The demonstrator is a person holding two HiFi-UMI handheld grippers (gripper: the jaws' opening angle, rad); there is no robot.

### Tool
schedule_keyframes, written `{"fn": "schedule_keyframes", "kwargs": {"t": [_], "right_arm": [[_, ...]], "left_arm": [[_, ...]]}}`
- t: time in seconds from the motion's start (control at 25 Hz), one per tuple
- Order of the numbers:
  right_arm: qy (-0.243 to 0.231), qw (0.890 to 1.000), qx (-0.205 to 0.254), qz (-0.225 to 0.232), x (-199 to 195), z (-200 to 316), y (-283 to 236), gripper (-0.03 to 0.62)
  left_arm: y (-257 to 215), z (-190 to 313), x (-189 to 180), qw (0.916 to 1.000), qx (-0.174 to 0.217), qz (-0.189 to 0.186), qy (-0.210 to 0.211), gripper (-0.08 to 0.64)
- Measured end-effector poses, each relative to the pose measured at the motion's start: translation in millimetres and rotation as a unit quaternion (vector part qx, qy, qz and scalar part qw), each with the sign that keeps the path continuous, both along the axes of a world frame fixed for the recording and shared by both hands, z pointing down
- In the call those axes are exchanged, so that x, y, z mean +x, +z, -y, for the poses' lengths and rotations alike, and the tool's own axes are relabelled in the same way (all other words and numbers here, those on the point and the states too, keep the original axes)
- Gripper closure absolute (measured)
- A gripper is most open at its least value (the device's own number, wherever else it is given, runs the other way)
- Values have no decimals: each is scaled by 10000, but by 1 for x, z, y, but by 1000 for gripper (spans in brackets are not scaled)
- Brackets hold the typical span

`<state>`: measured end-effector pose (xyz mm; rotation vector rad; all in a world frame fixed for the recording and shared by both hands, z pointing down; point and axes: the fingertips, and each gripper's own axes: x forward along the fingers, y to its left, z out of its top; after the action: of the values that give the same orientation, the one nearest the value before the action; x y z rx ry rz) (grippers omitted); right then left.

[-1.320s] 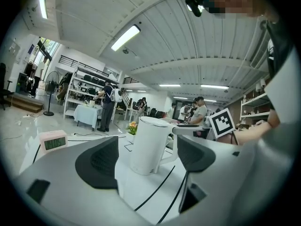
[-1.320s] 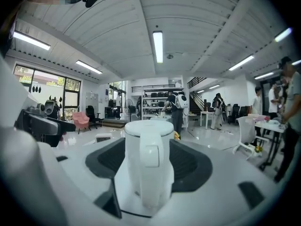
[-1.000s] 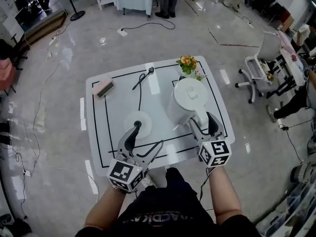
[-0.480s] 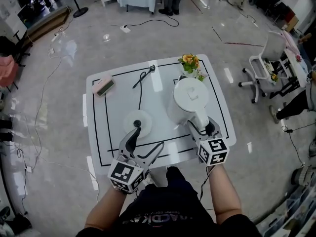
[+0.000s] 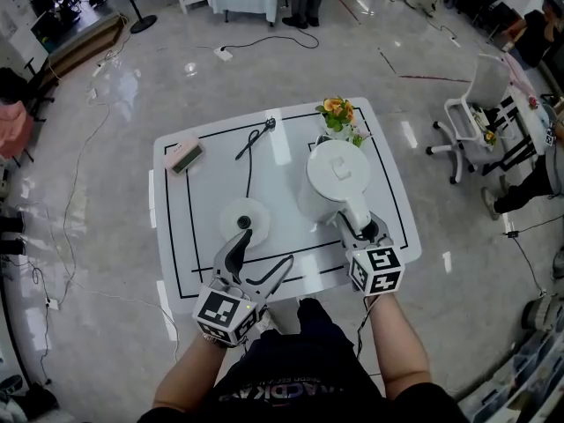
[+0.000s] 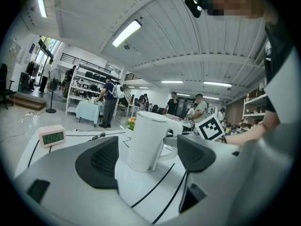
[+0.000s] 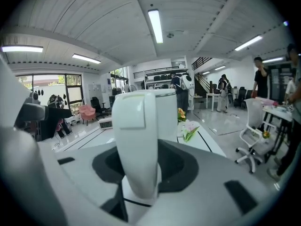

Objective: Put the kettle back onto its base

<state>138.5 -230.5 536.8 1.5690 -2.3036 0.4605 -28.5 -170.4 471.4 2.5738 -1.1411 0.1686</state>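
Nearest, cut off by the lower edge of the head view: two forearms and a dark shirt. Left gripper (image 5: pixel 264 245) open and empty, jaws wide apart. One tip lying across the base (image 5: pixel 231 214) and covering part of the disc; cannot tell whether touching. Right gripper (image 5: pixel 359 229) closed on the kettle (image 5: pixel 335 179) by its handle (image 7: pixel 136 145), jaws having just been closing, pads pressed on either side. From above, handle mostly hidden under that gripper. In the right gripper view, fills the middle and blocks most of the body behind it (only a strip of wall and lid rim showing).

White, smooth, slightly tapered, flat lid with a small square tab. Upright on the table (image 5: pixel 172 271), right of the base and apart from it, not on it. Just past it, flowers (image 5: pixel 335 113) at the far right corner. Thin black cord (image 5: pixel 249 161) running from the base toward the far edge. Small clock (image 5: pixel 183 155) at the far left, digits too small to read. Beyond the table, an office chair (image 5: pixel 471 104) on glossy floor.
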Motion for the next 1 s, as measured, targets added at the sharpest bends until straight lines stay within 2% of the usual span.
{"fn": "schedule_keyframes", "kwargs": {"t": [0.64,1.0], "right_arm": [[-30,9999,-7,-168,1,-2,0,463],[-137,9995,174,-226,2,-3,-5,483]], "left_arm": [[-1,-3,-5,10000,-48,-13,61,187],[-9,-6,-23,9999,16,-3,-169,373]]}}
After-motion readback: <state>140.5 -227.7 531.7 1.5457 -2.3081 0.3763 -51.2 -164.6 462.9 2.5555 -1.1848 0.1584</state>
